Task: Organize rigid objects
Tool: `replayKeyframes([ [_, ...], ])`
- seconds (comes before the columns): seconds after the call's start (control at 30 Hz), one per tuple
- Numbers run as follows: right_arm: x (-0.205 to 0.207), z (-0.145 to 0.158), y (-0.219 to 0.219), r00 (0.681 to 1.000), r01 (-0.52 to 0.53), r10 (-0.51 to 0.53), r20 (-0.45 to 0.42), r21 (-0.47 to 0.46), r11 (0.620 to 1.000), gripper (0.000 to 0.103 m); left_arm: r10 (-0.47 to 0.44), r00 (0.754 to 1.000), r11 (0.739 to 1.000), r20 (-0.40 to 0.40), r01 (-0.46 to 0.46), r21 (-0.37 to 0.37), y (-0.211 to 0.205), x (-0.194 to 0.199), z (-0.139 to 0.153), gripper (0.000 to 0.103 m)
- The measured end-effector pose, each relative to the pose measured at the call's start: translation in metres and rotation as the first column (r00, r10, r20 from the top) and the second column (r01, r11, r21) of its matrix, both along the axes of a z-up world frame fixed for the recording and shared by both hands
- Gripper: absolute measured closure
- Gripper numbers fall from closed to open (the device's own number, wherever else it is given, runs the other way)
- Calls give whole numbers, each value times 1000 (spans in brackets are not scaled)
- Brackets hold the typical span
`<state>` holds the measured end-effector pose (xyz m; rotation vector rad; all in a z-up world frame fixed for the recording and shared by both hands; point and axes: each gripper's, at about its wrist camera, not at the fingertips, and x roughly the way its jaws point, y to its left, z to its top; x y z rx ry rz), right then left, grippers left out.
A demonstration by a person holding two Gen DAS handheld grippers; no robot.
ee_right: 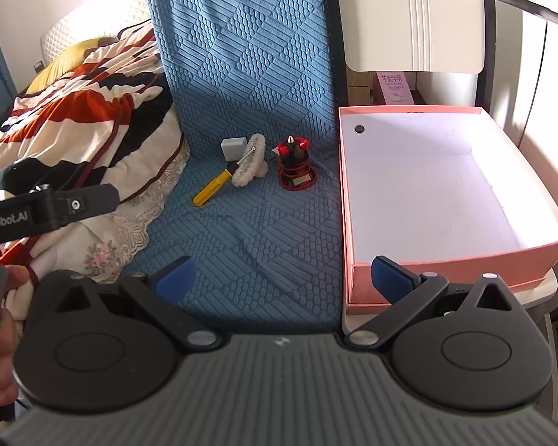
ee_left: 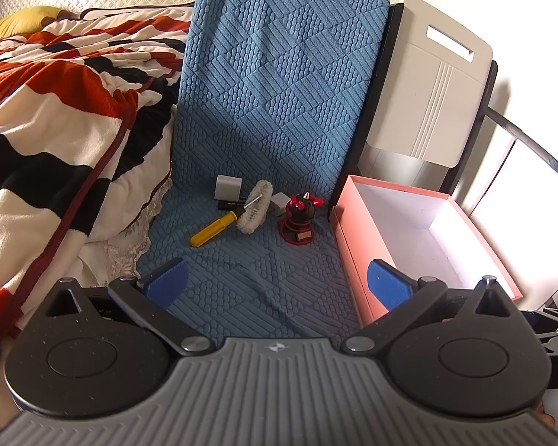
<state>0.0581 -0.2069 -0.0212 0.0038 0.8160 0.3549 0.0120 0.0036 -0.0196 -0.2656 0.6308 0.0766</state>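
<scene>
Both tools, left tool (ee_left: 277, 284) and right tool (ee_right: 282, 278), gaped empty; nothing was boxed yet, so reaching the far screwdriver (ee_right: 214, 185) seemingly came next.

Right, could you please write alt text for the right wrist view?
An open right gripper hovers over a blue textured mat, with an empty pink box to its right. Farther off lie a yellow-handled screwdriver, a fluffy white brush, a white cube and a red-and-black figurine.
</scene>
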Motion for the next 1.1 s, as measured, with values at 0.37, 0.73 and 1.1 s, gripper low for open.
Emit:
replayKeyframes([
  [0.37,12,-18,2,1000,7,-7,-4,8,1000,5,39,999,998,-8,-39,55,10,21,-11,0],
  [0.73,27,-32,6,1000,-1,1,15,-4,1000,5,53,999,997,-6,-52,65,30,51,-48,0],
  [1.1,58,-48,21,999,-19,19,43,-9,1000,5,38,999,997,-23,-36,68,41,89,-76,0],
])
